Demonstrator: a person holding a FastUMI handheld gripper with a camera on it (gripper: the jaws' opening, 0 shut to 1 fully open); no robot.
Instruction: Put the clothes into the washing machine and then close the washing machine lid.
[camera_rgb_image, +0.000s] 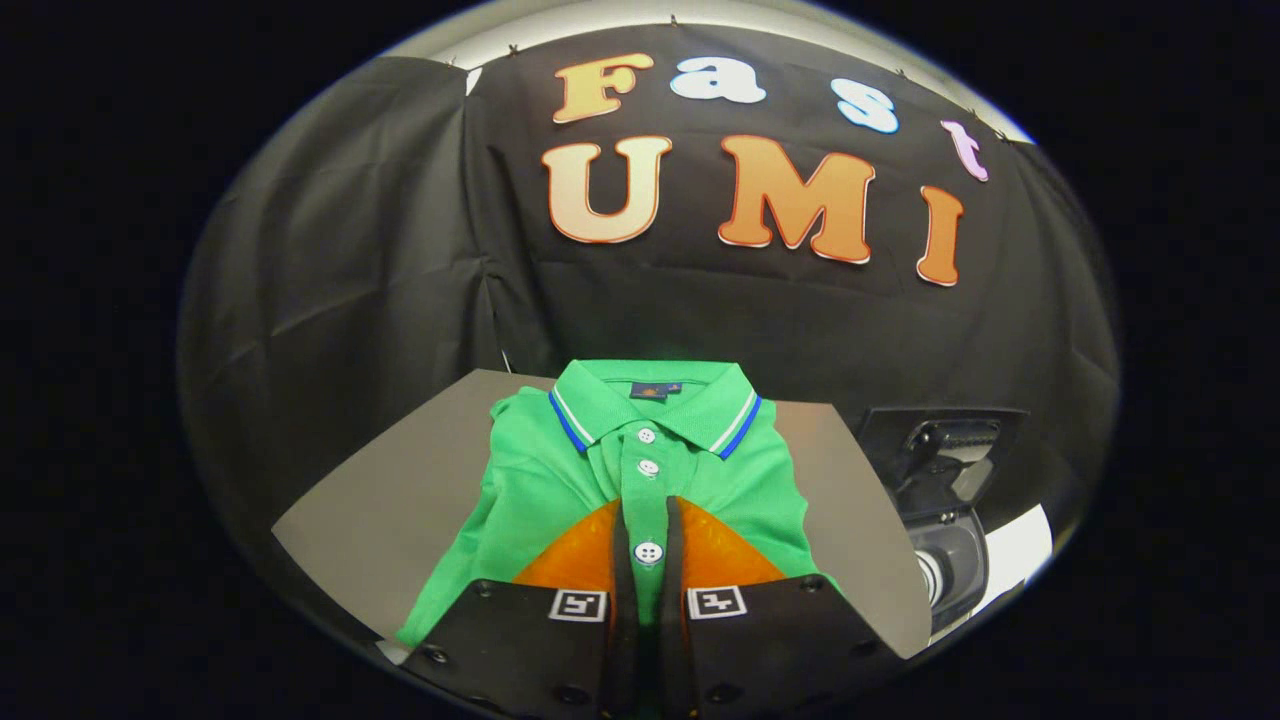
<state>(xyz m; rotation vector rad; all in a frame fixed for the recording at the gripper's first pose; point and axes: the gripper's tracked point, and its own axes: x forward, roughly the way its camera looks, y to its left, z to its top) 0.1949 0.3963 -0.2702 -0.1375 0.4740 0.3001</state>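
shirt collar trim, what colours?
Blue and white stripes on the green shirt's collar edge, clearest in gripper view; gripper fingers nearly closed over the placket.

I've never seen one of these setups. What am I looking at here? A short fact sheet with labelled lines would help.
garment: green polo shirt, folded, collar away from the camera, white buttons down the front
surface: grey table under the shirt
gripper: jaws nearly closed, a narrow gap between them, over the shirt's button strip; whether they pinch the cloth cannot be told
washing machine: small, dark, beside the table on the right, lid raised
task state: shirt not yet in the machine, lid not yet closed
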